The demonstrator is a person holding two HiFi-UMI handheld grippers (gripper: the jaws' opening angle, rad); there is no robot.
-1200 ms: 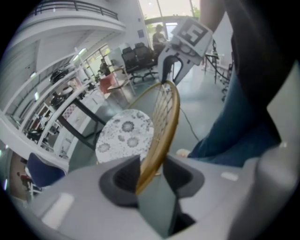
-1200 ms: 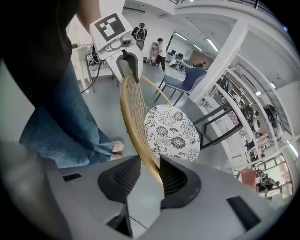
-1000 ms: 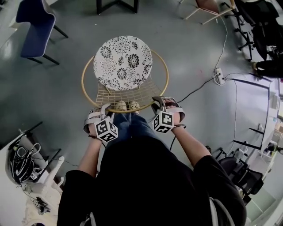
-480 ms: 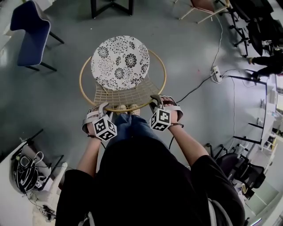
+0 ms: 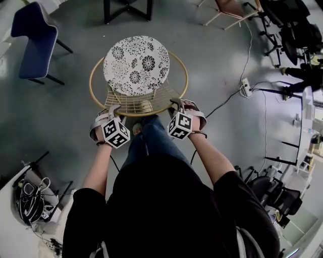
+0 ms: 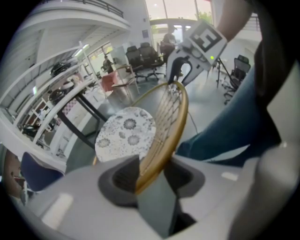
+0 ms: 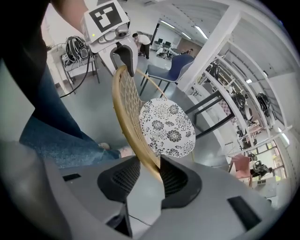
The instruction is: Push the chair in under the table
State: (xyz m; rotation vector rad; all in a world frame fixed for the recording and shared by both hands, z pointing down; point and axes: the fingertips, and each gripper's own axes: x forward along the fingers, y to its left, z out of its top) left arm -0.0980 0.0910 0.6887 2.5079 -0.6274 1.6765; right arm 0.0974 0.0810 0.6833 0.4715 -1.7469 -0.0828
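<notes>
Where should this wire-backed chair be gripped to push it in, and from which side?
Take the gold backrest hoop at its top rear arc, from behind and above. The thin rim stands above the floral seat, slim enough for jaws, and pushing there should drive it forward.

A: What is seen between the chair (image 5: 136, 64) and the table (image 5: 105, 14)?
B: Bare grey floor (image 5: 166, 25); an open lane is left there.
A: And beside that lane?
B: At the left, well apart, a blue chair (image 5: 33, 43) is stood. At the right, a power strip (image 5: 246, 86) and its cable (image 5: 224, 101) are laid across the floor, and a pink chair (image 5: 233, 6) is set near the table.
</notes>
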